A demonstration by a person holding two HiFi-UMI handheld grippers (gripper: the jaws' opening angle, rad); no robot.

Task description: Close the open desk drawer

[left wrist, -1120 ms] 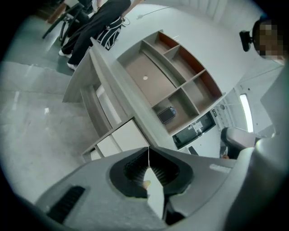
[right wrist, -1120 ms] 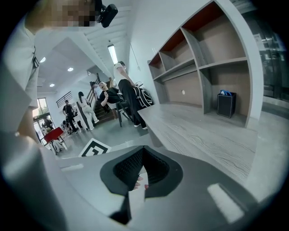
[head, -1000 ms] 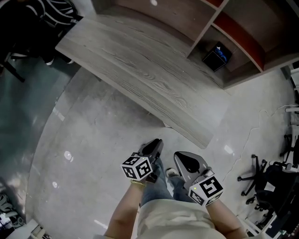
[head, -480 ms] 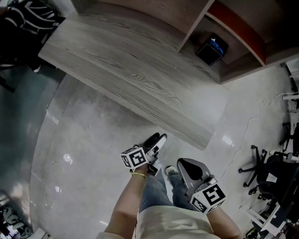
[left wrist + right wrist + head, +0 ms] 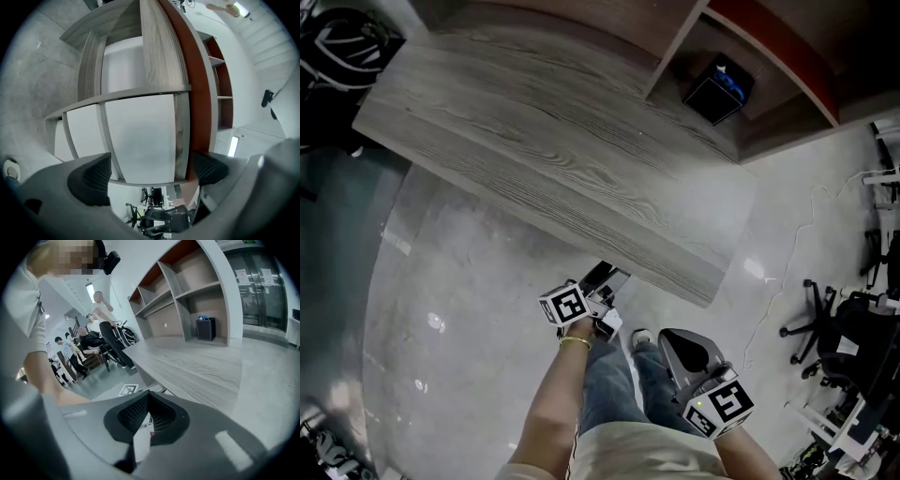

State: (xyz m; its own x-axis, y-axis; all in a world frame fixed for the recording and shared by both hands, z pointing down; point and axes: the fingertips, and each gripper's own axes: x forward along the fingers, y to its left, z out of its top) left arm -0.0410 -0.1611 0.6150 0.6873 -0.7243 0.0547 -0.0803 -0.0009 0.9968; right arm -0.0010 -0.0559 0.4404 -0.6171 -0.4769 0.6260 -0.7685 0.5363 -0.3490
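Observation:
The grey wood desk top (image 5: 553,159) fills the upper head view. My left gripper (image 5: 606,277) reaches level under its near edge. In the left gripper view, tilted sideways, white drawer fronts (image 5: 140,136) framed in grey wood face the left gripper (image 5: 150,171). Its jaws have just been opening and stand open, with nothing between the pads (image 5: 96,176). I cannot tell which drawer stands open. My right gripper (image 5: 680,345) hangs back near the person's legs, angled down and shut with nothing in it. The right gripper (image 5: 149,416) looks across the desk (image 5: 197,366).
A wood and red shelf unit (image 5: 787,66) stands behind the desk with a black box (image 5: 717,86) in a low compartment. Office chairs (image 5: 844,337) crowd the right. The floor is polished grey. Several people (image 5: 101,324) stand far left in the right gripper view.
My left gripper has moved forward to the desk's near edge, rolled, and opened its jaws. The right gripper has sunk slightly and stays shut.

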